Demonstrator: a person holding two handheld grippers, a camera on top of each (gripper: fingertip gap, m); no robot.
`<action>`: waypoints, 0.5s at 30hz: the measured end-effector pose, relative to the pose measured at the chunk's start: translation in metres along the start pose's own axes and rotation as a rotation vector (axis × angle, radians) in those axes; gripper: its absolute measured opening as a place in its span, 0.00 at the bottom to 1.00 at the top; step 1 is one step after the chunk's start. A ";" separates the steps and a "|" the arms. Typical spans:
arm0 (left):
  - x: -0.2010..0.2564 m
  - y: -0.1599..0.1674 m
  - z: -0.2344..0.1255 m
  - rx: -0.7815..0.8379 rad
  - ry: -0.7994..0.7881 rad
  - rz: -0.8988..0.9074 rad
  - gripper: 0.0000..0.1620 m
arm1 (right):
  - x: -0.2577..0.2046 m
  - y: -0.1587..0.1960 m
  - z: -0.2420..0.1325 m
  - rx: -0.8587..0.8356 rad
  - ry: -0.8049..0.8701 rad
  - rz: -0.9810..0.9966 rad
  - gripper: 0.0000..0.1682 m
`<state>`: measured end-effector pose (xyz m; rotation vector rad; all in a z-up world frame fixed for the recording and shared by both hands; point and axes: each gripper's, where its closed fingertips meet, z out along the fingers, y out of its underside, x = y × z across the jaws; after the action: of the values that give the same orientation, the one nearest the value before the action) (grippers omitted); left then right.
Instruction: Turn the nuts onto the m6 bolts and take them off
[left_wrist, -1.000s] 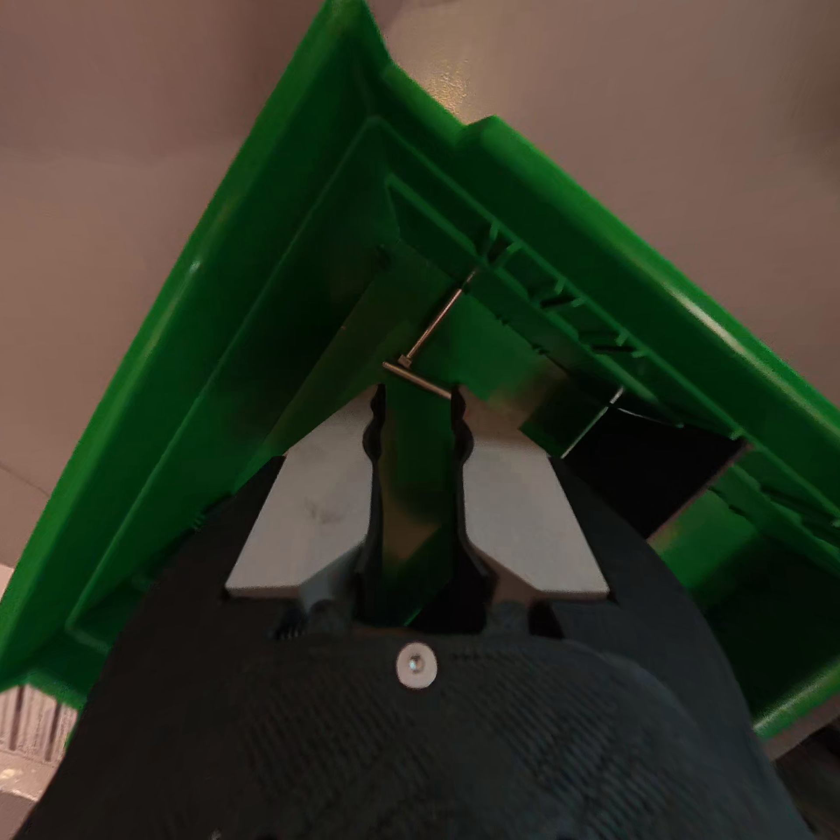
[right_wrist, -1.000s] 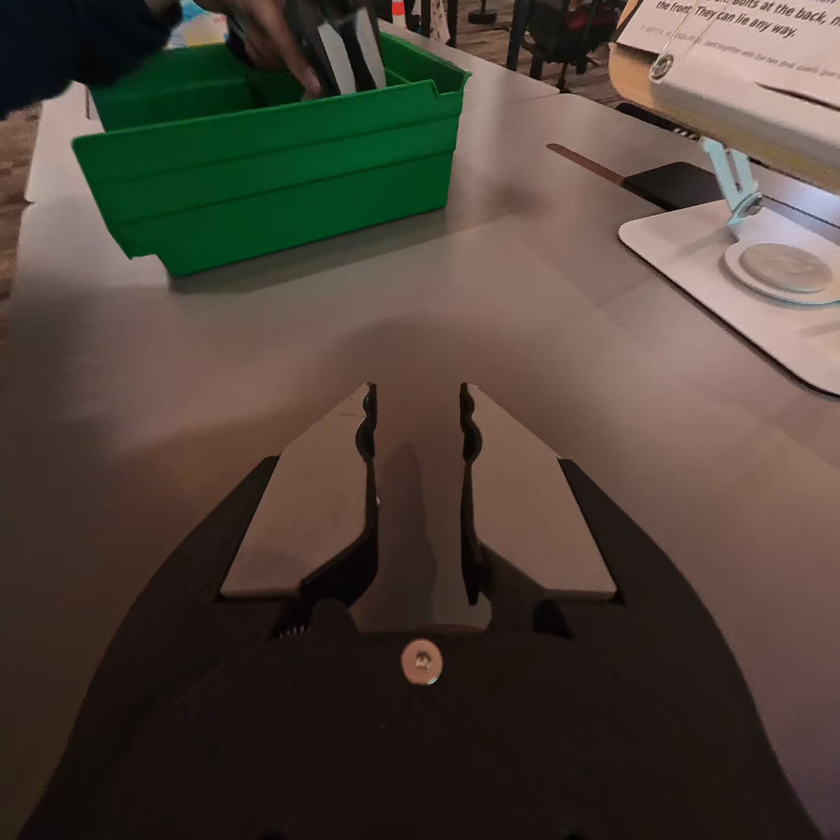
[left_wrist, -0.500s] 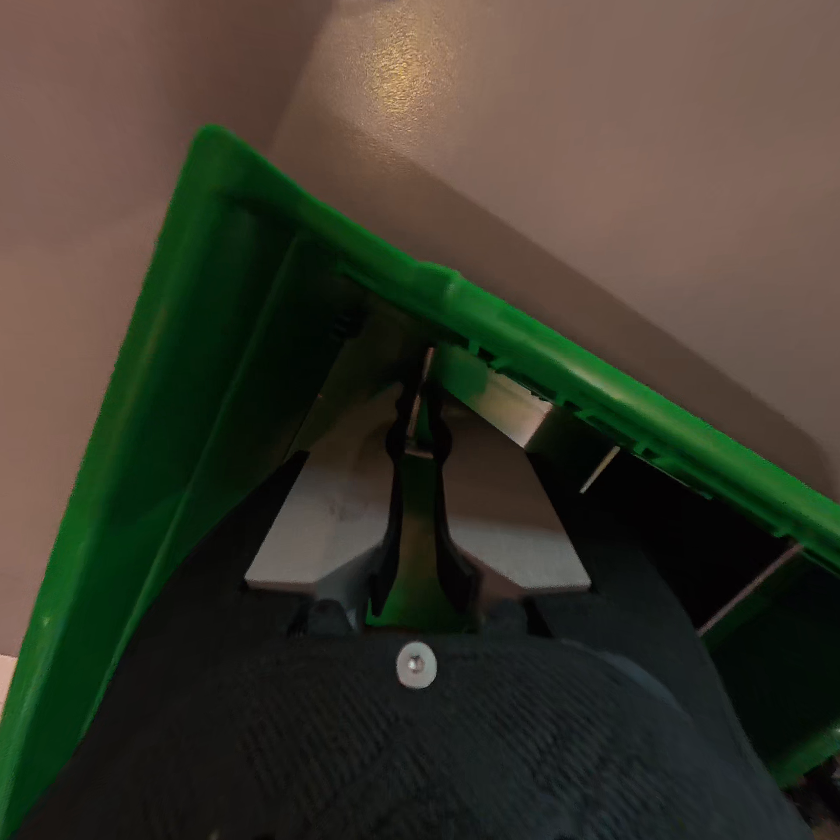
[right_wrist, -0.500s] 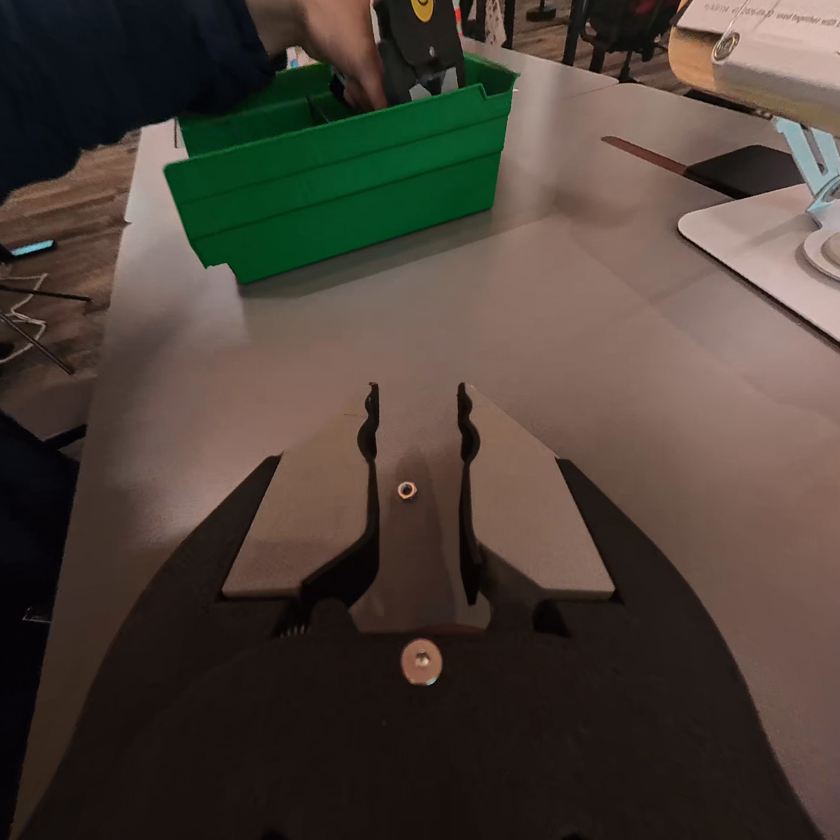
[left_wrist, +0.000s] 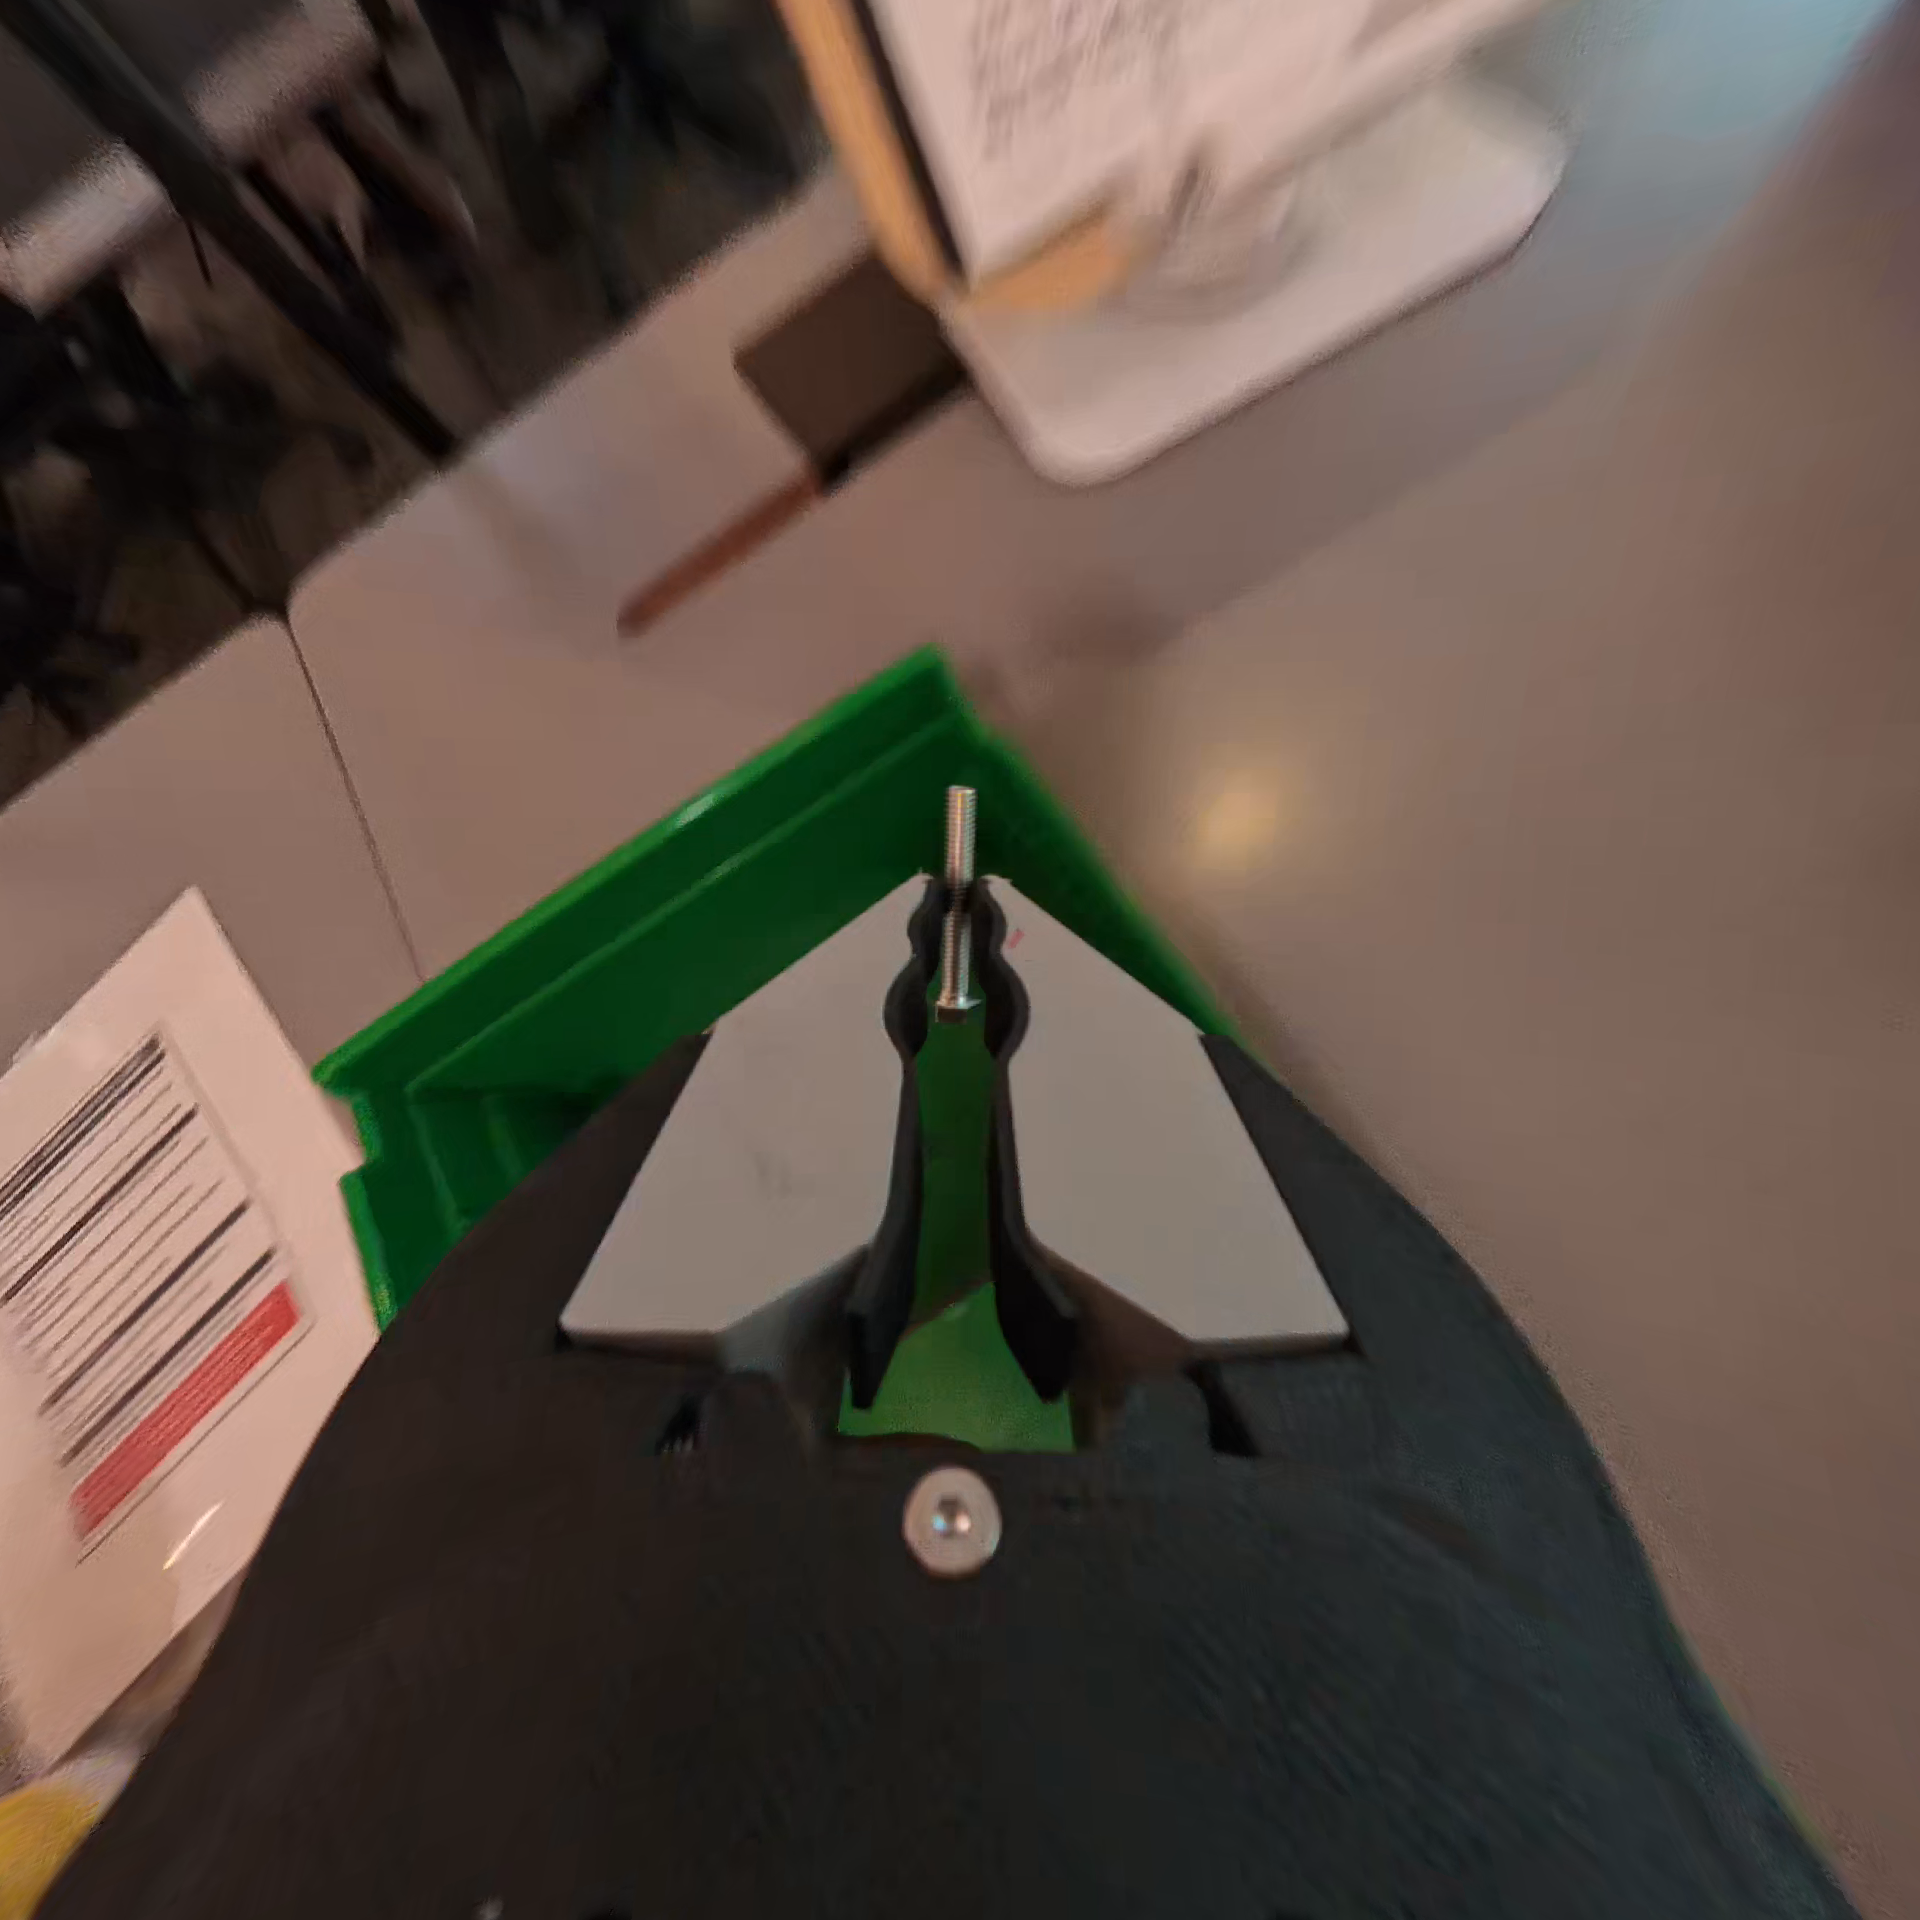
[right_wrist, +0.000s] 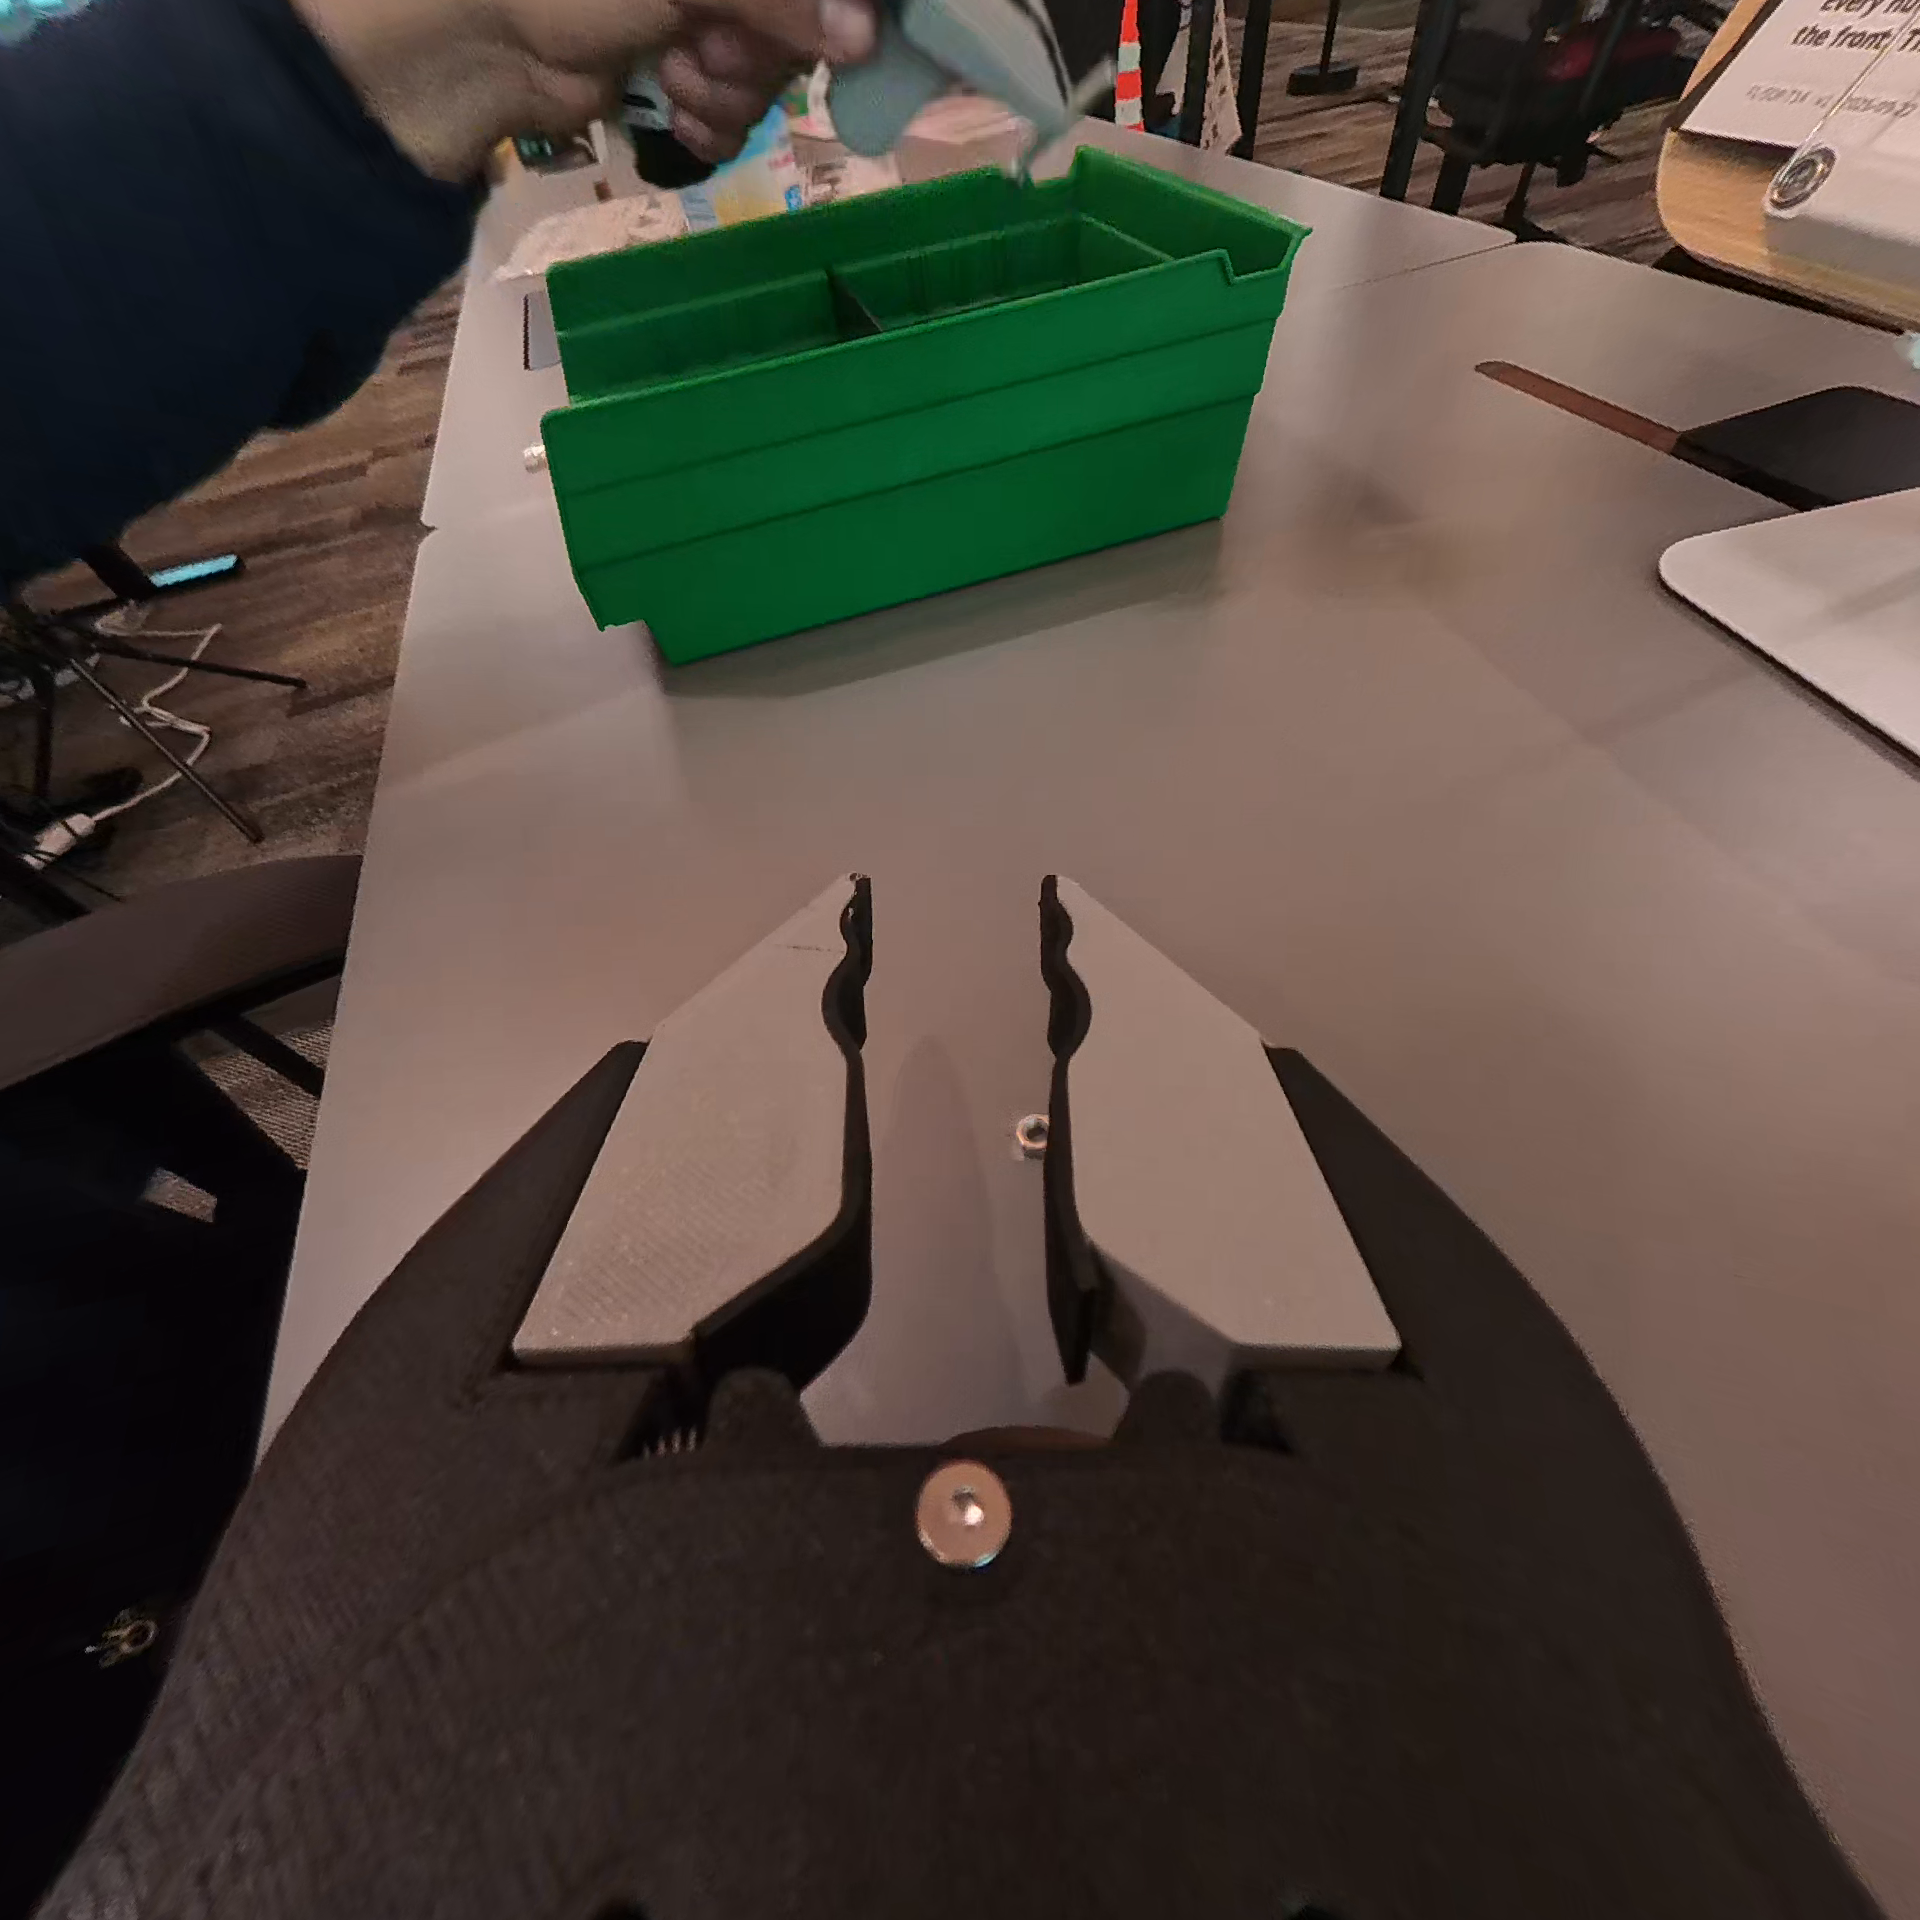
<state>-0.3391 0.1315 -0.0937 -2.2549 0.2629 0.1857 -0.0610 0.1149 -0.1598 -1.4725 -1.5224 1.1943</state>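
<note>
1. Left gripper (left_wrist: 958, 902) is clamped tight on a slim silver bolt (left_wrist: 957, 862); the threaded end pokes out past the fingertips, the head sits back between the jaws
2. It hangs above a corner of the green bin (left_wrist: 665, 914), tipped down towards it, and this view is smeared with motion blur
3. From the right wrist view, that left gripper (right_wrist: 1023, 156) is up over the far edge of the green bin (right_wrist: 914, 468), held by a hand (right_wrist: 540, 73) in a dark sleeve
4. Right gripper (right_wrist: 954, 899) is low over the grey table (right_wrist: 1299, 779), on the near side of the bin, fingers spread apart and holding nothing
5. A small silver nut (right_wrist: 1031, 1129) lies on the table between those fingers, hard by the right-hand one
</note>
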 end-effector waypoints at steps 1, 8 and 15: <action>0.015 -0.019 -0.015 0.100 0.018 -0.021 0.03 | 0.000 -0.001 0.000 0.004 -0.006 0.007 0.18; 0.189 -0.091 -0.068 0.548 0.411 -0.007 0.02 | 0.004 -0.011 -0.011 0.069 -0.016 0.036 0.18; 0.273 -0.075 0.002 0.570 0.687 -0.049 0.02 | 0.016 -0.014 -0.018 0.103 0.024 0.055 0.18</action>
<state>-0.0566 0.1456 -0.1003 -1.6803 0.5410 -0.6298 -0.0510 0.1343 -0.1422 -1.4639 -1.3918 1.2635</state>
